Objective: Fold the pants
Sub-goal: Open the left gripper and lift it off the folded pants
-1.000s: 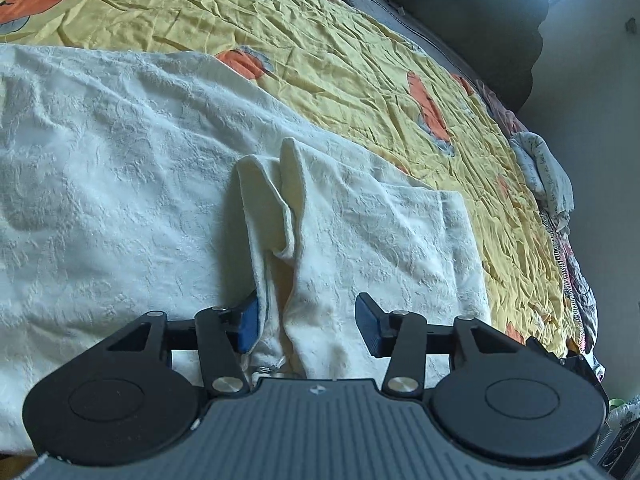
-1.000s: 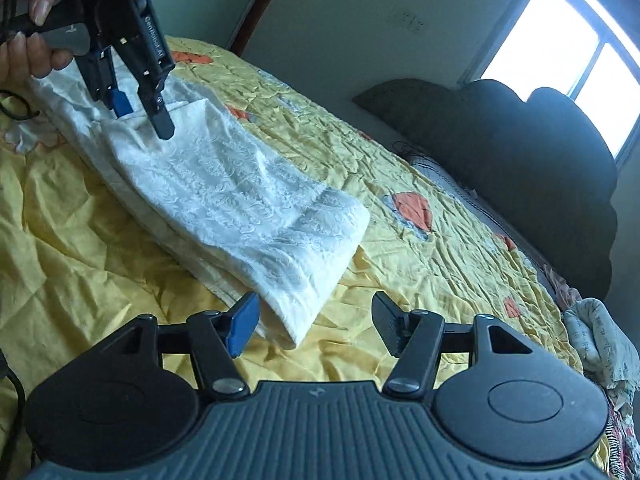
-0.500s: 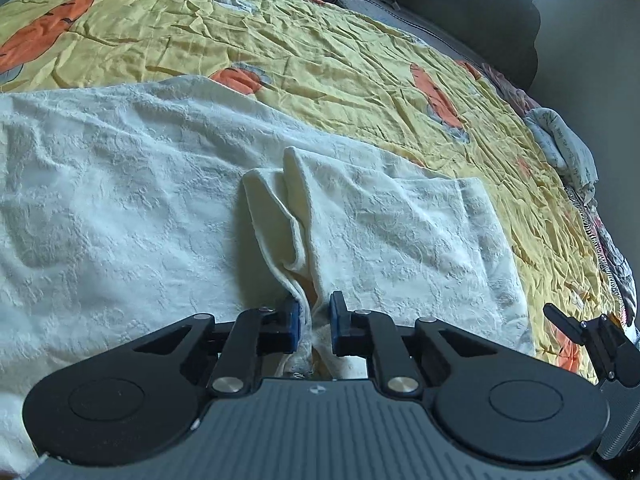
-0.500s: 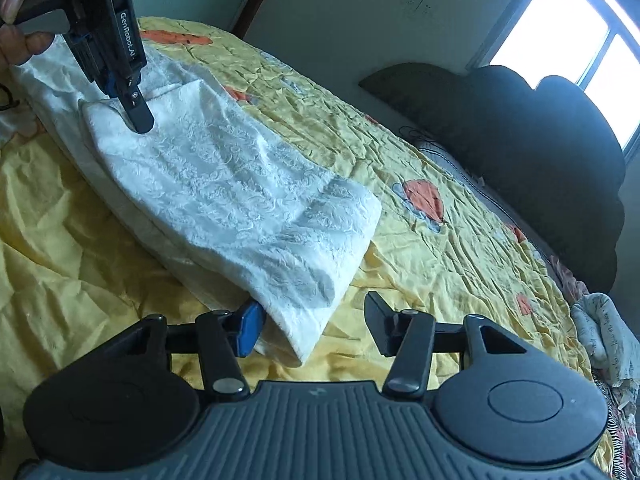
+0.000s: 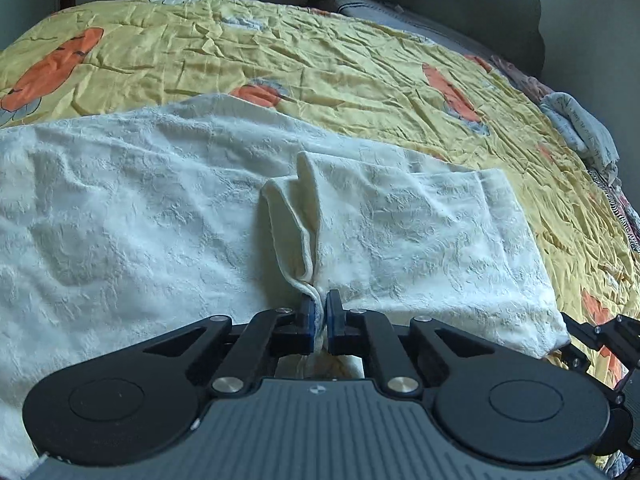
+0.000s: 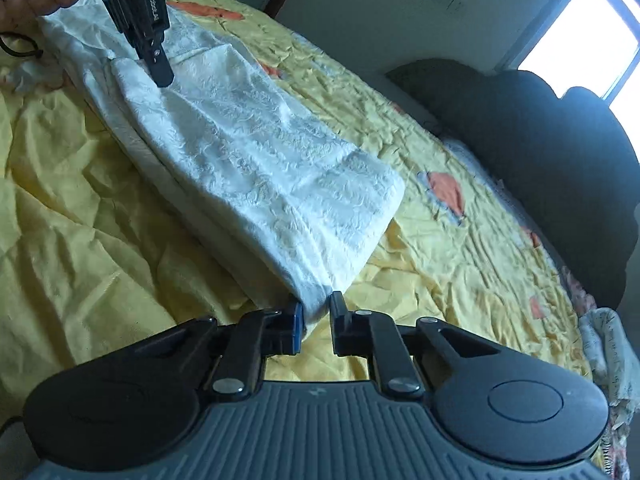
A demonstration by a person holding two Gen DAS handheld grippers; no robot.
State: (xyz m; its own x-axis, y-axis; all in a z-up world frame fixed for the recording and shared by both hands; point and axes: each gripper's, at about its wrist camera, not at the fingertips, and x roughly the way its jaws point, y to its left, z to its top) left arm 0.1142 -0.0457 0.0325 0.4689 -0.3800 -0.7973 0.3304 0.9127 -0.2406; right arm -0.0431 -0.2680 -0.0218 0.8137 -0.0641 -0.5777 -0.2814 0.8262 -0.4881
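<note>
One line of white writing runs down the left gripper (image 6: 160,74) at the upper left of the right wrist view, but I cannot read it surely. The white pants (image 6: 256,168) lie folded across the yellow bedspread (image 6: 80,240) in the middle of both views. The left jaws, open a second ago, now pinch the pants' folded edge, and the right gripper (image 6: 316,320), wide before, is closing on the near corner.
</note>
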